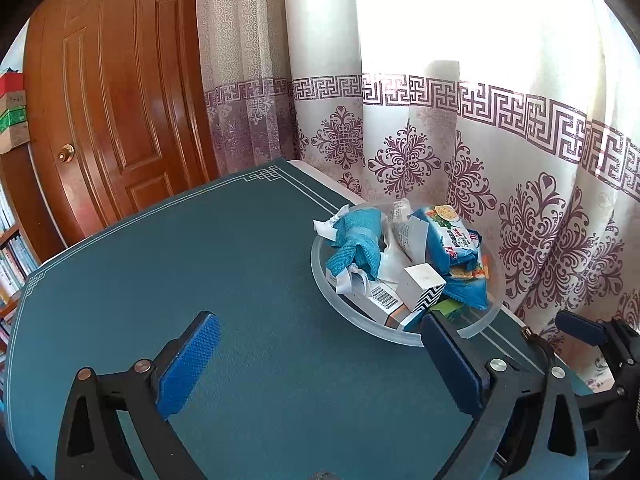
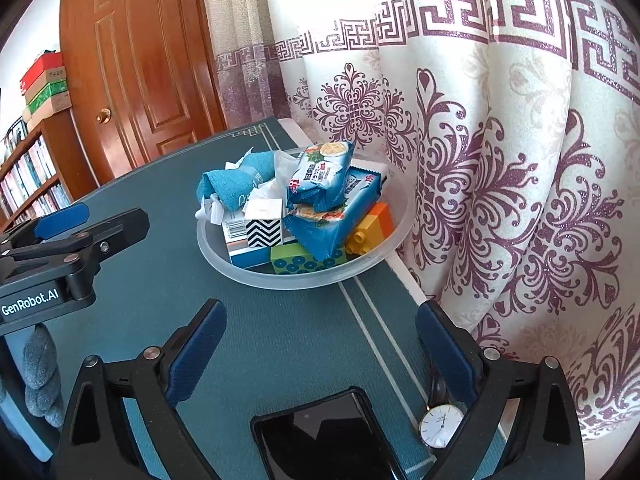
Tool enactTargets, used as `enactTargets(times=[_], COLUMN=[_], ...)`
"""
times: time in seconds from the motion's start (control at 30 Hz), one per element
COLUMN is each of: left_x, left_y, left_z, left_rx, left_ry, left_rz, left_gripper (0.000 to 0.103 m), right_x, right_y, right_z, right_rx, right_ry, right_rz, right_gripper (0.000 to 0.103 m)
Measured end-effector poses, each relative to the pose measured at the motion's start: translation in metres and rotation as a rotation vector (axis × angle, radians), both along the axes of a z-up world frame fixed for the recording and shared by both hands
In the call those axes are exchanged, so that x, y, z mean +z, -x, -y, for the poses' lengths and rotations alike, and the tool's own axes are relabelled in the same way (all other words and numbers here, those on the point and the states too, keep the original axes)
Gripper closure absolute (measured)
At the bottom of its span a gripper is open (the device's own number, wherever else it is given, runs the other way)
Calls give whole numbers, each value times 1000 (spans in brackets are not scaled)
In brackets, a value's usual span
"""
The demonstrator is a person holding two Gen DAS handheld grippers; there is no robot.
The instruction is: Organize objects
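A clear glass bowl stands at the table's right edge by the curtain. It holds a blue towel, blue snack packets, a white box with a zigzag pattern, a green block and a yellow-orange block. My left gripper is open and empty, just short of the bowl's near rim. My right gripper is also open and empty, short of the bowl. Below it lie a black phone and a wristwatch.
A teal mat covers the table. A patterned curtain hangs close along the right edge. A wooden door and a bookshelf stand behind. Grey fuzzy fabric hangs below the left gripper's body.
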State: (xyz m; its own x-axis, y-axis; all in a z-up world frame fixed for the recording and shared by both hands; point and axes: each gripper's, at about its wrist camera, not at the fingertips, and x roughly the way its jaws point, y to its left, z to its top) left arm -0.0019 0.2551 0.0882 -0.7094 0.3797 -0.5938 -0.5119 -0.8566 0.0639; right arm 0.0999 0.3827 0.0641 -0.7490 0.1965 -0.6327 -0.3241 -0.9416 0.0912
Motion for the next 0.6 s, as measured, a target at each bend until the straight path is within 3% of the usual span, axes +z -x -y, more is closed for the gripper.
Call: enactTargets(times=[0.6], left_x=[8], left_y=[-7], left_z=[2], left_rx=[-2], left_ry=[12], left_rz=[10], left_gripper=[1], right_x=[10], right_y=[10], right_z=[0], right_rx=[28], right_ry=[-52], right_rz=[33], right_gripper=[3])
